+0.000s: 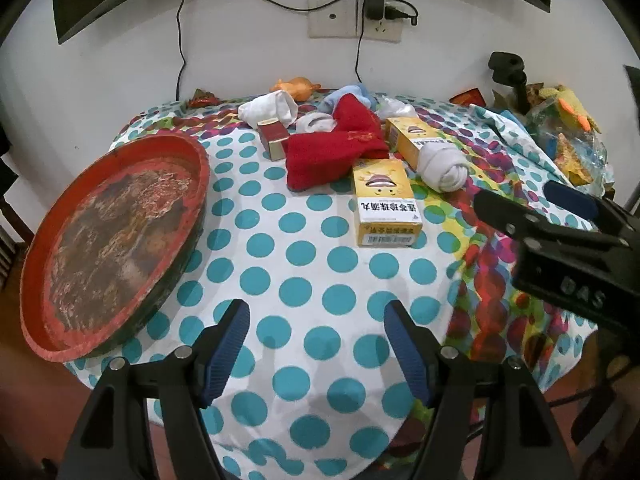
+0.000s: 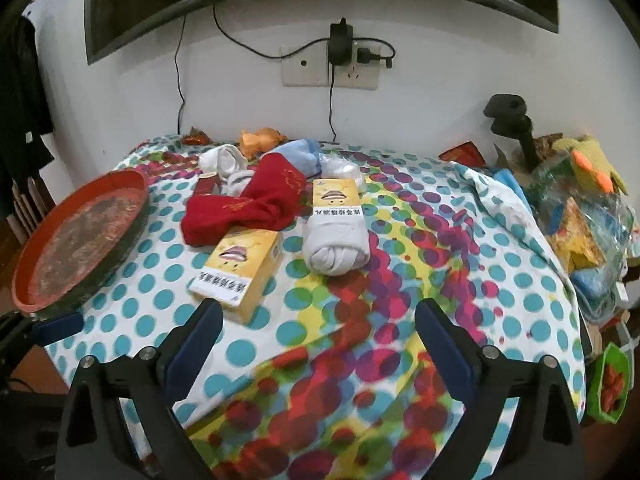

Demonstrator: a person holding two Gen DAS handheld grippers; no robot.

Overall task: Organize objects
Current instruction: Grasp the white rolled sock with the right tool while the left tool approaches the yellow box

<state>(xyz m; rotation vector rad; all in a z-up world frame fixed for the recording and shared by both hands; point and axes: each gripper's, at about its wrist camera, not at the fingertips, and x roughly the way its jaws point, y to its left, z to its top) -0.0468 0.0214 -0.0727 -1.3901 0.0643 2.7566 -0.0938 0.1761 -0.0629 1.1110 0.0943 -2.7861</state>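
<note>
A round red tray [image 1: 116, 232] lies at the table's left edge. A yellow box [image 1: 386, 204] rests mid-table, with a second yellow box [image 1: 416, 136] behind it and a rolled white sock [image 1: 440, 168] lying against that one. A red cloth [image 1: 336, 148], a small red box [image 1: 274, 136], white socks [image 1: 272, 108] and a blue sock [image 1: 348, 96] sit further back. My left gripper [image 1: 316, 320] hovers open over bare cloth near the front. My right gripper [image 2: 320, 316] is open too, just short of the near yellow box [image 2: 240, 268] and the rolled sock [image 2: 336, 248].
The table has a dotted cloth [image 1: 312, 264] and stands against a wall with a socket and charger [image 1: 376, 4]. A pile of toys and bags [image 1: 568, 128] and a black stand [image 1: 512, 76] crowd the right side. A green container [image 2: 608, 380] sits lower right.
</note>
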